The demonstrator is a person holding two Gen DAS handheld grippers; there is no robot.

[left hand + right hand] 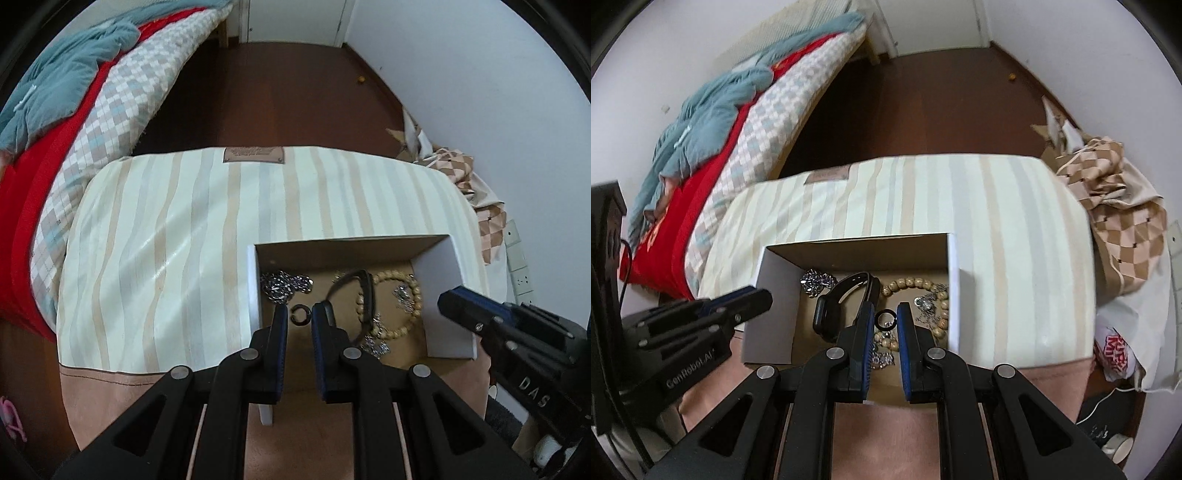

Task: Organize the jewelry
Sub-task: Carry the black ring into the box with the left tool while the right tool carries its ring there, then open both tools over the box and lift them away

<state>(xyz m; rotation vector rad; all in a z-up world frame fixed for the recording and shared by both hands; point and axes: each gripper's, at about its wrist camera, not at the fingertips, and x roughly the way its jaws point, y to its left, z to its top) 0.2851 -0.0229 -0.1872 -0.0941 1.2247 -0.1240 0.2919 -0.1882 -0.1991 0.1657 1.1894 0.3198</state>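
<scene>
**Fingers (280, 325) narrowed on small rings, a drop the main worry**

Over the left edge of the open box (351, 245), the left gripper (299, 314) has its fingers parted by no more than the width of a dark ring (300, 315). The ring fills the gap and looks pinched between the pads. Toward the right edge, the right gripper (885, 314) stands the same way, with a thin black ring (886, 318) caught between its blue pads.

On the box floor lie a silver chain (282, 284) in the far-left corner, a black watch band (364, 291) mid-floor, and a wooden bead bracelet (402, 299) against the right wall.

To my eye each hold is slight, just a rim between two flat pads. A tilt or a slackened squeeze could drop a ring into that tangle, or over the wall onto the striped cushion (166, 240). A gripper brushing a wall could also shove the light box.
</scene>
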